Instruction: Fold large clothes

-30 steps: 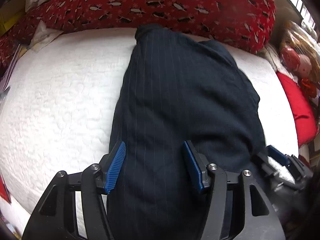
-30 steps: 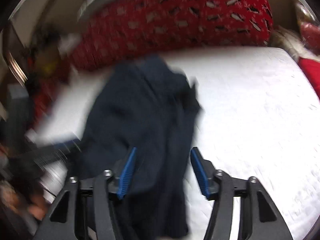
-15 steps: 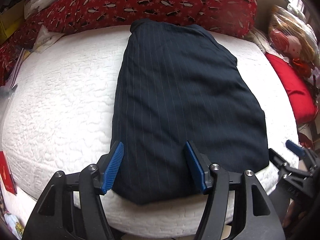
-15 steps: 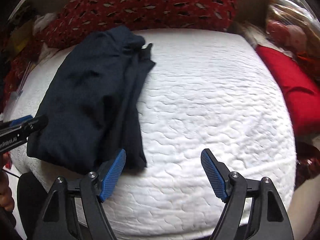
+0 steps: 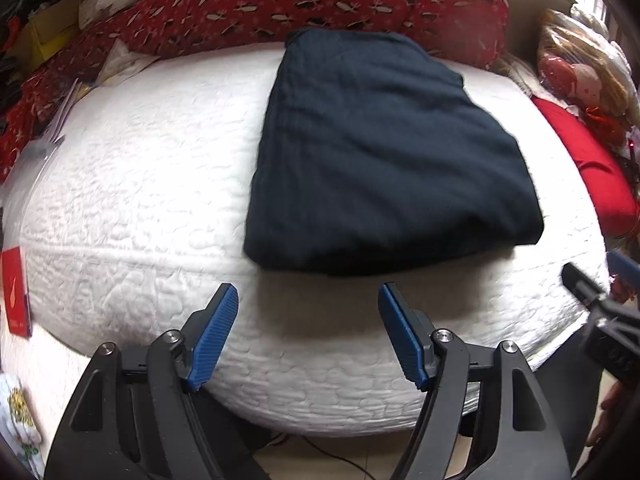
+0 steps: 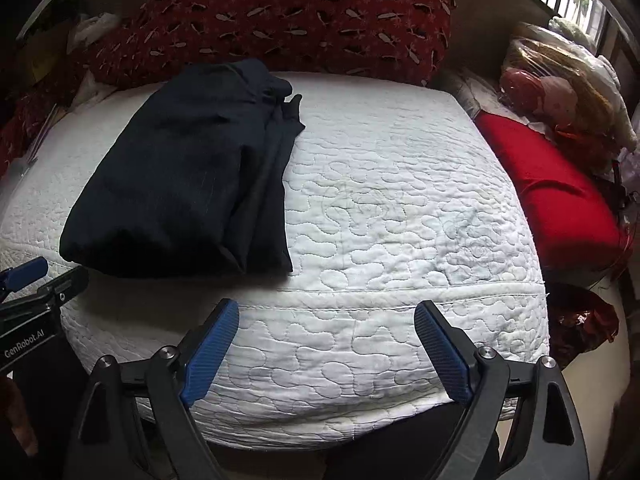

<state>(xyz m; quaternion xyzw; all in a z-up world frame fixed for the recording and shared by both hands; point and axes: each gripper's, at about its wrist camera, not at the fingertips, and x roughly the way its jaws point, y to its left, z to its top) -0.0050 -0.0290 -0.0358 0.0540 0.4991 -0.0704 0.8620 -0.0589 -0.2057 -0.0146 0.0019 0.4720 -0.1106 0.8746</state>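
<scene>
A dark navy pinstriped garment (image 5: 384, 148) lies folded flat on the white quilted mattress (image 5: 132, 184). In the right wrist view the garment (image 6: 188, 172) sits on the mattress's left half, with layered edges on its right side. My left gripper (image 5: 306, 300) is open and empty, held off the mattress's near edge, just short of the garment's near hem. My right gripper (image 6: 324, 316) is open and empty, over the near edge of the bare mattress (image 6: 400, 200), right of the garment. Each gripper shows at the other view's edge.
A red patterned pillow (image 5: 320, 4) lies along the far side of the mattress. A plain red cushion (image 6: 552, 196) and bagged items (image 6: 560, 84) sit at the right. Clutter and papers (image 5: 60, 92) lie at the far left. A red booklet (image 5: 16, 292) is near the left edge.
Both grippers have pulled back from the garment toward the near edge of the mattress. The left gripper was over the cloth a second ago; the garment now lies free and flat.
</scene>
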